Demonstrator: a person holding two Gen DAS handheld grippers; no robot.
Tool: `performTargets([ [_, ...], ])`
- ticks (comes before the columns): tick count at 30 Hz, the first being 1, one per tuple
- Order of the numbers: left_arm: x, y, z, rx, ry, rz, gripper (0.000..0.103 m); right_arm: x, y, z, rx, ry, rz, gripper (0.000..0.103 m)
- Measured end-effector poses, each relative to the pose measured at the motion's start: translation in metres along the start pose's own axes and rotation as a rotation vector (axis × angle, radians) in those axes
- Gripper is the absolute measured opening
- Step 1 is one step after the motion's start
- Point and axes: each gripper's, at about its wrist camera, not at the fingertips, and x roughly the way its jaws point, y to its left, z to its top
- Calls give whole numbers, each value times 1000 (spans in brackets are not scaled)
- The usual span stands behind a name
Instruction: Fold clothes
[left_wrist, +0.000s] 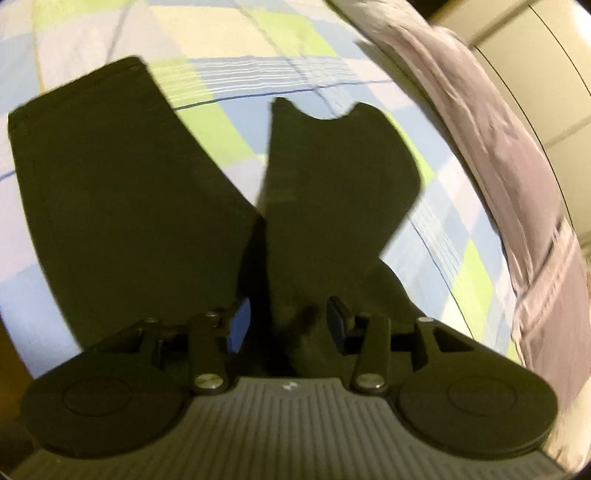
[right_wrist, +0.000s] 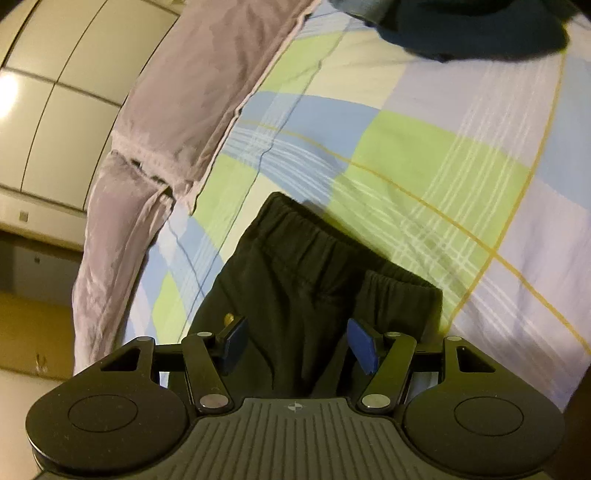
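Black trousers (left_wrist: 122, 206) flat on checked bed sheet (left_wrist: 229, 44), legs splayed, waistband (right_wrist: 314, 236) toward right gripper (right_wrist: 297, 345); left gripper (left_wrist: 288, 325) over crotch; both jaws apart, gripping nothing, prob. poised for next fold.

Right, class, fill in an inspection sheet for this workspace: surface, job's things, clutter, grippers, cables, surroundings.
Surface: bed with checked sheet in blue, green and white.
Job's things: black trousers lying flat, legs apart; waistband by the right gripper.
Clutter: grey blanket along the bed edge; dark cloth at the far side.
Grippers: left gripper open over the trousers; right gripper open over the waistband.
Cables: nothing seen.
Surroundings: pale panelled wall.
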Motion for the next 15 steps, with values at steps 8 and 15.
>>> performTargets([
  [8, 22, -11, 14, 80, 5, -45, 4, 29, -20, 11, 73, -42, 45, 63],
  [15, -44, -16, 13, 261, -131, -106, 3, -2, -9, 16, -5, -155, 3, 0],
])
